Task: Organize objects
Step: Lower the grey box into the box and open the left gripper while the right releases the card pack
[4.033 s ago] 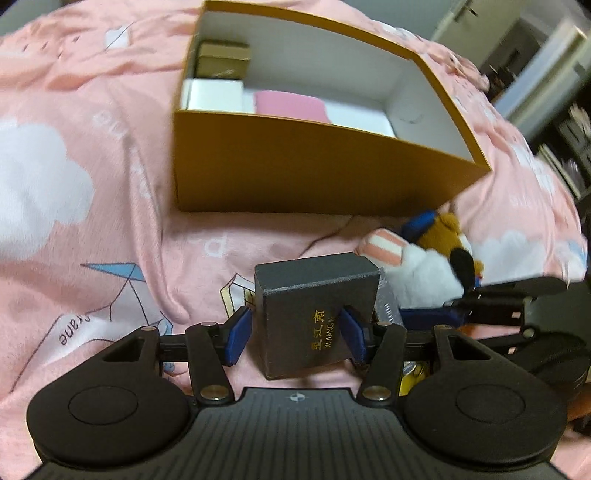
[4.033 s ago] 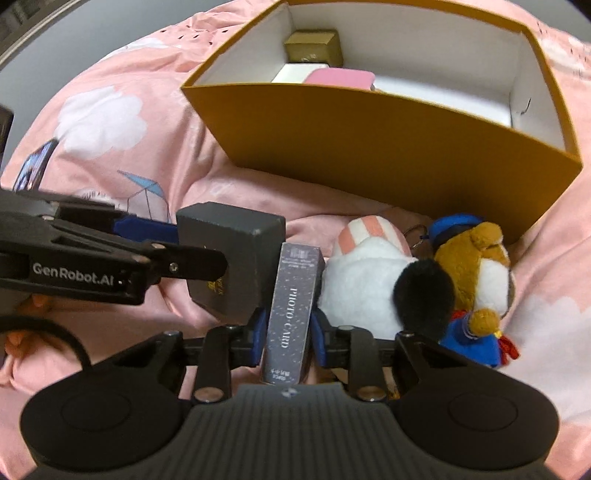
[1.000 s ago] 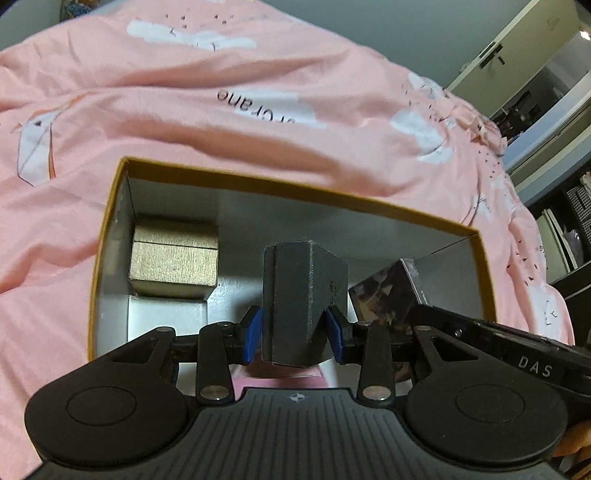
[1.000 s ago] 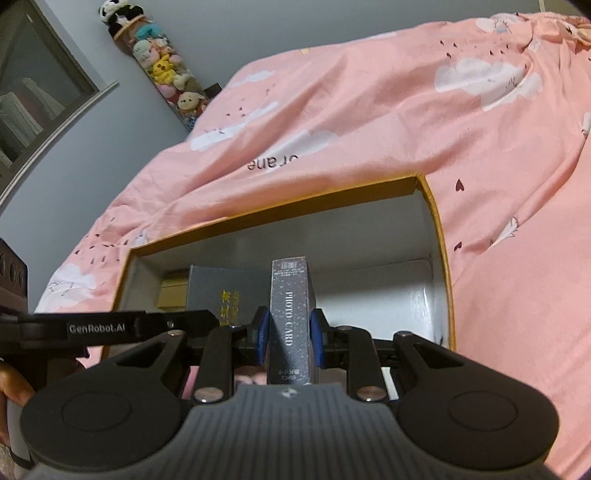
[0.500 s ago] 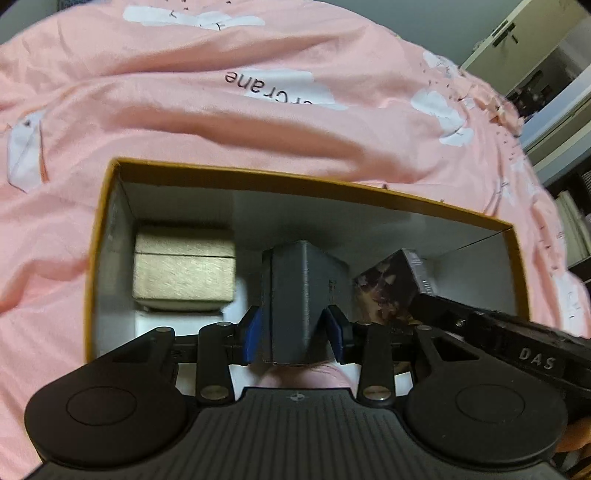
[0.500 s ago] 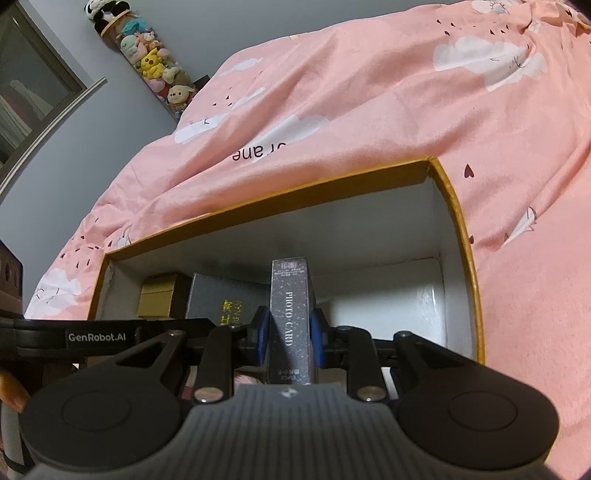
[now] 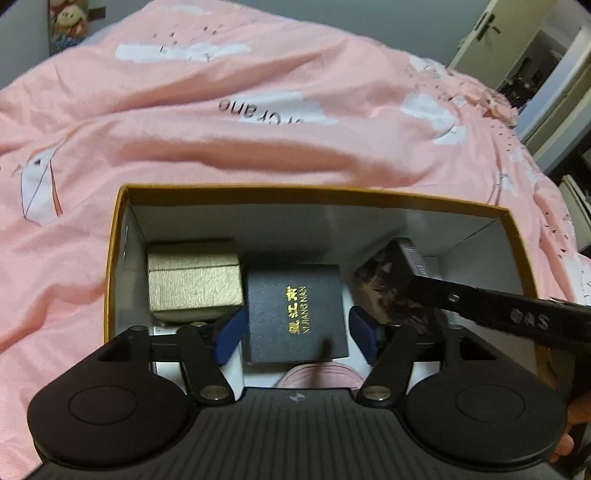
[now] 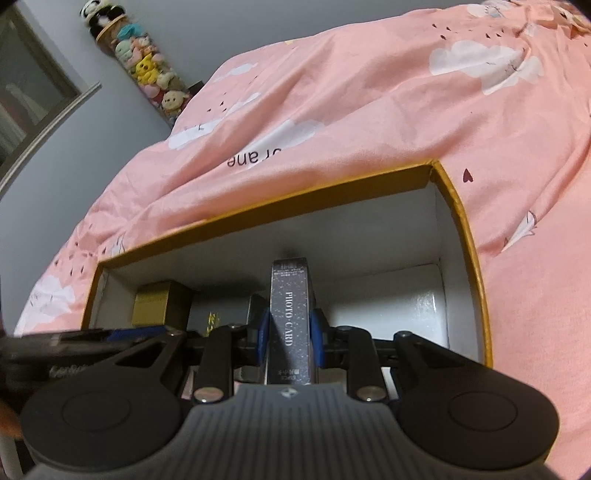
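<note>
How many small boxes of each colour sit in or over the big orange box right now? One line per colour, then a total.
Gold box: 1
Black box: 1
Grey photo-card box: 1
Total: 3

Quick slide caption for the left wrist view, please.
Left gripper jaws opening around the dark box, beside the gold box in the yellow carton.

I'm working in a bedroom at home: a pink cloud-print duvet covers the bed, plush toys stack against the wall, a door beyond.
</note>
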Motion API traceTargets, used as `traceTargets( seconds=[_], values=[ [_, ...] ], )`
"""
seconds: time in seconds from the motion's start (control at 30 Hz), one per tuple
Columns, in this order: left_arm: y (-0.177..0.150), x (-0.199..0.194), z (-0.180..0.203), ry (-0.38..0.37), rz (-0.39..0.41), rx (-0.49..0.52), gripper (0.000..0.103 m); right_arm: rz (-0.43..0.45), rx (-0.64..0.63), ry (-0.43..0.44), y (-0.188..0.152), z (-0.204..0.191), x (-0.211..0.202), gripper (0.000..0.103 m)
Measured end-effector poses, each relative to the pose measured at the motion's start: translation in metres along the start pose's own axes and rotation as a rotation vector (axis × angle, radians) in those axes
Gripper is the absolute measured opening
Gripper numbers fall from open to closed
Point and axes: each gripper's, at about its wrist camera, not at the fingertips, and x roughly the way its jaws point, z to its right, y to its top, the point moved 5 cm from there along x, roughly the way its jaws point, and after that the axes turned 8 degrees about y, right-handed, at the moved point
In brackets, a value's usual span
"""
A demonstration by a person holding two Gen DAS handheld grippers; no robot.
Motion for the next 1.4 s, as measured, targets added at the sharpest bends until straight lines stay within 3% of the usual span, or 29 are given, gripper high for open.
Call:
traceTargets(
  seconds=[0.17,0.4,0.6,0.77,0.87,0.93,0.97,1.2,1.33,1.4],
  values=[
    [0.000,-0.009,0.002,-0.014,0.037,0.011,0.081,0.001,0.073,0.052,0.002,-0.001,0.008,0.025],
    [-0.003,-0.012,-0.002,-0.051,0.020,-0.050,0.082,-0.058,0.072,0.030,-0.002,0.000,0.018,0.025],
    [-0.005,-0.013,-0.003,-0.077,-0.002,-0.083,0.083,-0.074,-0.099,-0.110,-0.003,-0.007,0.016,0.027],
    [-0.006,-0.014,-0.003,-0.085,-0.009,-0.090,0.084,-0.123,-0.183,-0.164,-0.008,-0.005,0.022,0.029],
    [-0.007,-0.014,-0.003,-0.081,-0.007,-0.084,0.084,-0.140,-0.198,-0.166,-0.009,-0.005,0.024,0.029],
    [-0.009,-0.015,-0.002,-0.078,-0.007,-0.075,0.084,-0.163,-0.240,-0.161,-0.009,-0.007,0.023,0.040],
    [-0.009,-0.015,-0.002,-0.076,-0.007,-0.070,0.084,-0.189,-0.278,-0.156,-0.010,-0.008,0.023,0.047],
    [-0.011,-0.019,0.001,-0.051,0.019,-0.048,0.084,-0.420,-0.603,-0.133,-0.033,-0.019,0.023,0.062],
    [-0.013,-0.021,0.006,-0.033,0.040,-0.009,0.084,-0.476,-0.729,-0.155,-0.043,-0.019,0.030,0.061],
    [-0.014,-0.024,0.007,-0.022,0.049,0.003,0.084,-0.487,-0.759,-0.155,-0.044,-0.020,0.033,0.055]
  ],
)
